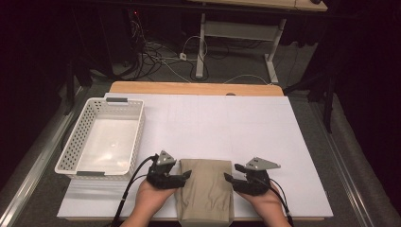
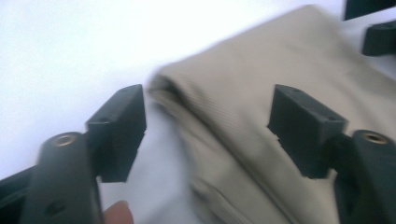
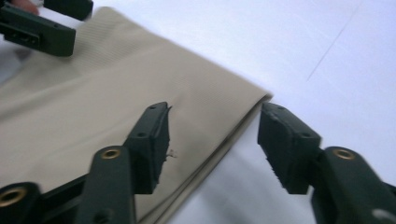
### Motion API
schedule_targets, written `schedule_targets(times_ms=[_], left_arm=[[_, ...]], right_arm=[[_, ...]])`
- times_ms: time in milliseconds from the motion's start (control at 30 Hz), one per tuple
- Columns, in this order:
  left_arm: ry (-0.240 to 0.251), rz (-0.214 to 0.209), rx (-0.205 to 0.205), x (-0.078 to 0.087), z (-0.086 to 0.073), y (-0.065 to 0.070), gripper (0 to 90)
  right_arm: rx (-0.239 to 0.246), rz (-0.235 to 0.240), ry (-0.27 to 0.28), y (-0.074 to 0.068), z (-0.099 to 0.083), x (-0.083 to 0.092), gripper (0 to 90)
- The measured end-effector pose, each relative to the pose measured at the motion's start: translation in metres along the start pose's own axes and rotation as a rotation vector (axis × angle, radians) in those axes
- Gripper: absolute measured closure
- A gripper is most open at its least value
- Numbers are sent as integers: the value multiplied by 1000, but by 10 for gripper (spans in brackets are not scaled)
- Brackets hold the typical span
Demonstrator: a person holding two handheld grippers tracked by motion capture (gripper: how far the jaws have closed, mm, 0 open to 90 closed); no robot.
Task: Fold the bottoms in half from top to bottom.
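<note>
A folded beige cloth (image 1: 205, 189) lies flat at the front middle of the white table top (image 1: 227, 118), its near end hanging over the front edge. My left gripper (image 1: 183, 176) is at the cloth's left edge and my right gripper (image 1: 231, 178) at its right edge, both held low in the person's hands. In the left gripper view the left gripper (image 2: 210, 112) is open, straddling the cloth (image 2: 233, 79) at its corner fold without pressing it. In the right gripper view the right gripper (image 3: 215, 122) is open over the cloth (image 3: 93, 107), one jaw above the fabric and one past its edge.
A white perforated basket (image 1: 138, 135) stands empty at the table's left. Beyond the far wooden edge are cables and a desk frame (image 1: 202, 42) on the floor. Dark floor and rails flank the table on both sides.
</note>
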State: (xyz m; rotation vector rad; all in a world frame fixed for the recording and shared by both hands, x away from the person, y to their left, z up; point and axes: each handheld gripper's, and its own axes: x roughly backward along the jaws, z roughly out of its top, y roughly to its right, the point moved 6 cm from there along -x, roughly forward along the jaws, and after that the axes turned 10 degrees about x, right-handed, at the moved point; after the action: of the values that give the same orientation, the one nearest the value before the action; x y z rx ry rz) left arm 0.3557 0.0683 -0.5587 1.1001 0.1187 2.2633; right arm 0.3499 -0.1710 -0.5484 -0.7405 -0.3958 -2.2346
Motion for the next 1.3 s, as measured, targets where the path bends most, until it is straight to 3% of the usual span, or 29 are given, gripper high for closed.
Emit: schedule_targets(times_ms=[33, 100, 200, 233, 300, 400, 500, 600, 733, 833, 1033, 1133, 1200, 1233, 1267, 1300], left_arm=[[-22, 8, 6, -4, 1, -3, 261], [-16, 10, -2, -6, 3, -3, 317], [-16, 30, -59, -6, -1, 2, 455], [-17, 21, -73, -6, -2, 4, 513], [-23, -6, -110, -6, -5, 8, 684], [-18, 3, -133, -6, -7, 12, 770], [-8, 16, -139, -5, -7, 14, 789], [30, 9, -114, -2, 0, 14, 794], [85, 4, -114, 0, 22, 15, 793], [119, 24, -133, -3, 45, 17, 793], [175, 71, -156, -9, 102, 13, 791], [200, 109, -196, -3, 134, 14, 789], [228, 110, -219, 2, 154, 15, 782], [247, 133, -231, 2, 162, 15, 759], [235, 189, -250, 1, 167, 10, 722], [208, 228, -237, -2, 169, 5, 642]], right_arm=[[-10, -5, -20, 4, 1, -7, 386], [-18, -5, -70, 8, 2, -21, 338], [25, -9, -80, 4, 9, -29, 334], [59, -27, -89, 1, 9, -31, 388], [73, -3, -74, -6, 10, -31, 565], [80, 30, -63, -13, 10, -30, 767], [64, 49, -62, -16, 10, -30, 834], [77, 23, -49, -14, 11, -27, 849], [64, -17, 1, -1, 20, -18, 854], [76, -55, 26, 14, 34, -12, 854], [103, -134, 72, 52, 70, -13, 853], [95, -158, 102, 71, 92, -13, 852], [100, -178, 114, 82, 108, -10, 851], [101, -186, 126, 88, 116, -9, 845], [99, -199, 136, 95, 123, -9, 828], [88, -216, 149, 102, 128, -9, 769]])
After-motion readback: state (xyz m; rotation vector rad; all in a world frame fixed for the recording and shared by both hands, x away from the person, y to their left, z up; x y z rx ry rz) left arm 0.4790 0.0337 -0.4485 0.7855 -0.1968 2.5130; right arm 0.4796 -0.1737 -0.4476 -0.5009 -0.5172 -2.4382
